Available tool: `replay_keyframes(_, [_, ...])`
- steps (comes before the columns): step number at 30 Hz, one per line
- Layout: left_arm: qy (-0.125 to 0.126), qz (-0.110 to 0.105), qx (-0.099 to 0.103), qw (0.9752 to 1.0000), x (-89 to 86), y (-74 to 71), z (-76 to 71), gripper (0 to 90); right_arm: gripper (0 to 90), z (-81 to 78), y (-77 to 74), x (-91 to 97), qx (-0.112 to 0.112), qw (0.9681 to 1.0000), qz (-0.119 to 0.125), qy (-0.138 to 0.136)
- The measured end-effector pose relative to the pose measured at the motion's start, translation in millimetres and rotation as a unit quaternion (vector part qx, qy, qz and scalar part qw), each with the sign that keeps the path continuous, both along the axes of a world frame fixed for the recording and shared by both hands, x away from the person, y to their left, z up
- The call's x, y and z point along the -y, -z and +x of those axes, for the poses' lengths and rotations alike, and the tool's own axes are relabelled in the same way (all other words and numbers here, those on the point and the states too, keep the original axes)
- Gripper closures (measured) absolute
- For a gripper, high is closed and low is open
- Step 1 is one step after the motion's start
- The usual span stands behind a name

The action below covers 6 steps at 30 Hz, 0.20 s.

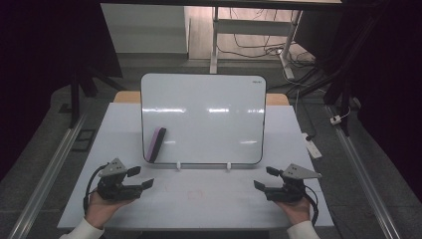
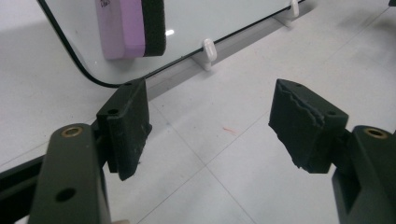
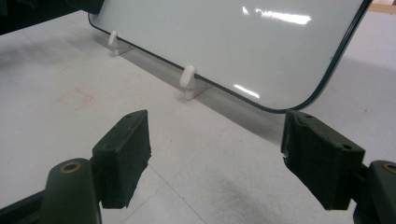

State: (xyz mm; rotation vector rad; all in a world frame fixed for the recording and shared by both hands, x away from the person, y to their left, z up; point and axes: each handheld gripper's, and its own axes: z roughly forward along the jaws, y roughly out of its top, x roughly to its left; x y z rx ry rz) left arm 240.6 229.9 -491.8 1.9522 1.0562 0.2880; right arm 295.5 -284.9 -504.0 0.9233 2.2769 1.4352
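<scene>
A whiteboard [image 1: 209, 117] stands tilted on two small white feet at the middle of the white table [image 1: 199, 199]. A purple eraser with a black felt side [image 1: 155, 143] clings to the board's lower left corner. My left gripper [image 1: 141, 178] rests low at the front left, open, with nothing between its jaws. In the left gripper view the eraser [image 2: 133, 25] sits on the board [image 2: 210, 18] above and beyond the open left gripper [image 2: 210, 126]. My right gripper [image 1: 264, 178] sits at the front right, open and empty. The right gripper view shows the right gripper [image 3: 215, 149] facing the board's lower corner [image 3: 233, 46].
The board's white feet [image 1: 178, 166] [image 1: 228, 166] stand just ahead of the grippers. A faint red smudge [image 1: 195, 194] marks the table between the hands. Desk legs and cables [image 1: 259, 47] lie on the floor beyond the table, and a power strip [image 1: 313, 148] lies at the right.
</scene>
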Motion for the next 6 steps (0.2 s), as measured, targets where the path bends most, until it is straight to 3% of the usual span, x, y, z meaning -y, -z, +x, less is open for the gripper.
replay_keyframes(6, [0.004, -0.001, 0.001, 1.0000, 1.1, 0.5, -0.7, 28.8, 23.0, -0.5, -0.5, -0.5, 0.005, 1.0000, 0.000, -0.002])
